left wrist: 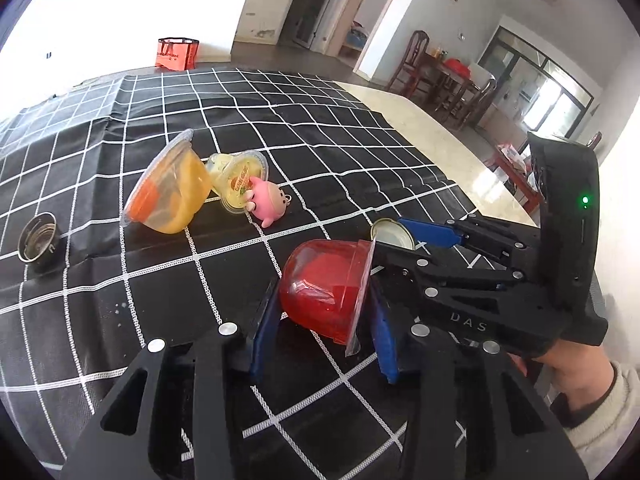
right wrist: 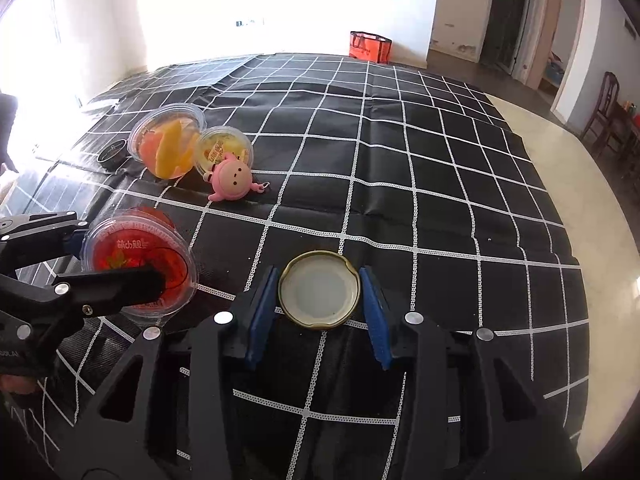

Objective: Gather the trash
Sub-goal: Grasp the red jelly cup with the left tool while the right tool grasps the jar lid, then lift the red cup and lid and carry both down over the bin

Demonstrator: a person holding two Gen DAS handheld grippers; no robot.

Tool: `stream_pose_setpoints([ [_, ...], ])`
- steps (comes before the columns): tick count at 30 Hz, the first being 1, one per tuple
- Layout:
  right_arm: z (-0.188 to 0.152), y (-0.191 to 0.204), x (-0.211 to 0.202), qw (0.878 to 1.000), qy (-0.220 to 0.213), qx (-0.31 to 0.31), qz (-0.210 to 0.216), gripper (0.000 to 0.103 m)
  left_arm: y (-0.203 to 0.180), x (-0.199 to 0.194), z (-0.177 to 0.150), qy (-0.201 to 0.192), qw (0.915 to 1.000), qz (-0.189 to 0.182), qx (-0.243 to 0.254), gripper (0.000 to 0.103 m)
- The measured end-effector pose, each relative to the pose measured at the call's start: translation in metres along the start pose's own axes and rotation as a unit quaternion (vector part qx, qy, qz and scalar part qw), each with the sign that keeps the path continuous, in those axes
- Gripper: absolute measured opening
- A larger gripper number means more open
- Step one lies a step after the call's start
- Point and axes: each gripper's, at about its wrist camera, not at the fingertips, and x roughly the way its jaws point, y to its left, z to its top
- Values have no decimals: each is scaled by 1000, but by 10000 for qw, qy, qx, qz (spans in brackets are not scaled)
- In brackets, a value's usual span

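A red jelly cup (left wrist: 326, 286) lies on its side between the blue pads of my left gripper (left wrist: 322, 320), whose jaws stand around it, seemingly touching; it also shows in the right wrist view (right wrist: 138, 264). A gold-rimmed jar lid (right wrist: 319, 289) lies flat between the pads of my right gripper (right wrist: 319, 312), which is open around it; the lid (left wrist: 392, 234) and right gripper (left wrist: 404, 264) show in the left wrist view. An orange fruit cup (left wrist: 170, 192), a small yellow cup (left wrist: 236, 180) and a pink toy keychain (left wrist: 268, 200) lie together further off.
A black cloth with a white grid (right wrist: 420, 168) covers the table. A small round metal piece (left wrist: 38, 242) sits at the left. The table's bare pale edge (left wrist: 460, 152) runs along the right. An orange bag (right wrist: 369, 47) stands on the floor beyond.
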Motion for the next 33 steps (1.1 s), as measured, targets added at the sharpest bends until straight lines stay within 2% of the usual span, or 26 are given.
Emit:
stream_pose_setpoints([
  [4,4,3,-15,10000,-68,3,14,39,-3,-14,-2,24,10000,41,-14,41],
  [8,7,8,-33,9993,-95,202,309,39,-6,-29,-6,36,9999,109,-58,41],
  [14,3,27,-65,9997,-107,-13,223,39,-14,-56,-14,34,9997,253,-60,41],
  [20,-12,42,-97,9996,-100,-85,238,39,-30,-94,-19,-59,9994,334,0,41],
  [24,-28,55,-117,9998,-101,-143,95,39,-43,-115,-27,-108,9992,374,52,41],
  [28,-42,65,-137,9996,-100,-68,236,39,-54,-132,-43,-104,9994,341,21,41],
  [31,-52,72,-152,9986,-108,61,505,39,-56,-144,-60,-124,9996,87,-225,41],
  [33,-60,81,-163,9983,-128,40,571,39,-59,-151,-74,-90,9996,178,-221,41],
])
